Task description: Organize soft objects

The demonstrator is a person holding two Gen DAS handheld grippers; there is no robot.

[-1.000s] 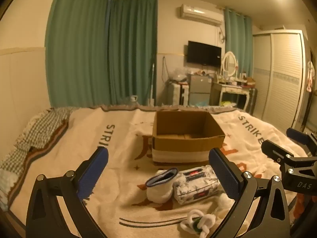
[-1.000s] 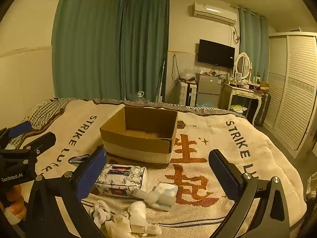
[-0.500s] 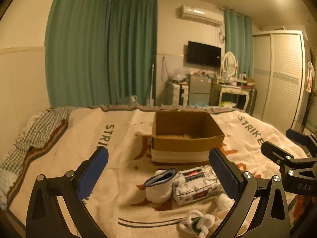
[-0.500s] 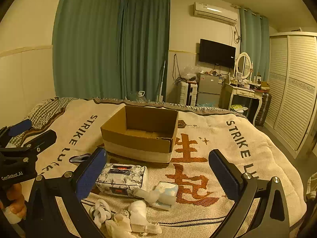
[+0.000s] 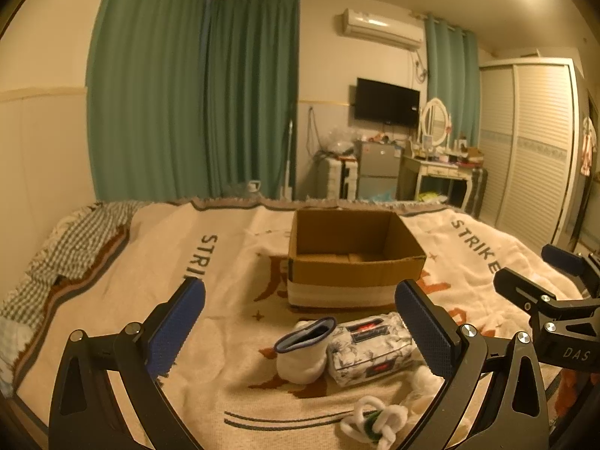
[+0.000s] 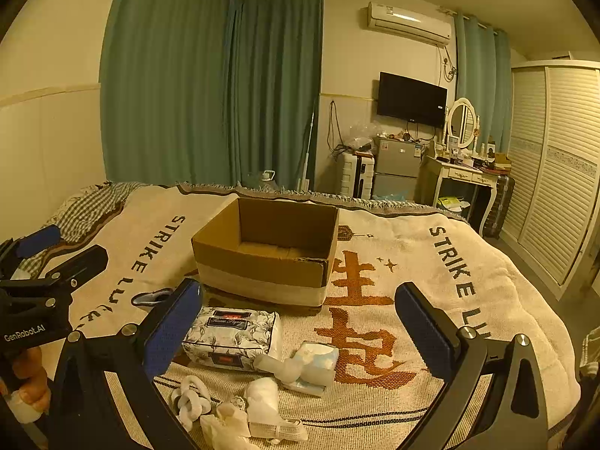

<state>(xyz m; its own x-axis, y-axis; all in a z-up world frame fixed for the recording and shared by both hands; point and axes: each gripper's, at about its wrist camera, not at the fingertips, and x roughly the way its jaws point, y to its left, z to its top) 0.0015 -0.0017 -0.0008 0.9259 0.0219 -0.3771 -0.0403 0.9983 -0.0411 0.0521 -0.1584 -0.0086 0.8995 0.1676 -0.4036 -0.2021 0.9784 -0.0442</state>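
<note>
An open cardboard box (image 5: 356,262) (image 6: 262,247) stands empty on the bed blanket. In front of it lie a flowered tissue pack (image 5: 371,348) (image 6: 232,333), a rolled white sock with a blue cuff (image 5: 303,352) (image 6: 152,296), a white knotted cord (image 5: 371,420) (image 6: 191,401), a pale blue and white bundle (image 6: 311,363) and white socks (image 6: 262,401). My left gripper (image 5: 299,287) (image 6: 62,249) hovers open over the blue-cuffed sock and tissue pack, holding nothing. My right gripper (image 6: 298,292) (image 5: 540,273) is open above the pile, also holding nothing.
The cream blanket (image 6: 431,300) with "STRIKE" lettering covers the bed. A checked cloth (image 5: 75,240) lies at the far left. A hand (image 6: 26,386) holds the left gripper. Behind the bed are green curtains, a small fridge (image 6: 397,165), a dressing table (image 6: 465,176) and a wardrobe (image 6: 562,172).
Hardly anything: both views have drifted slightly, and both grippers stay open above the pile. No object has moved.
</note>
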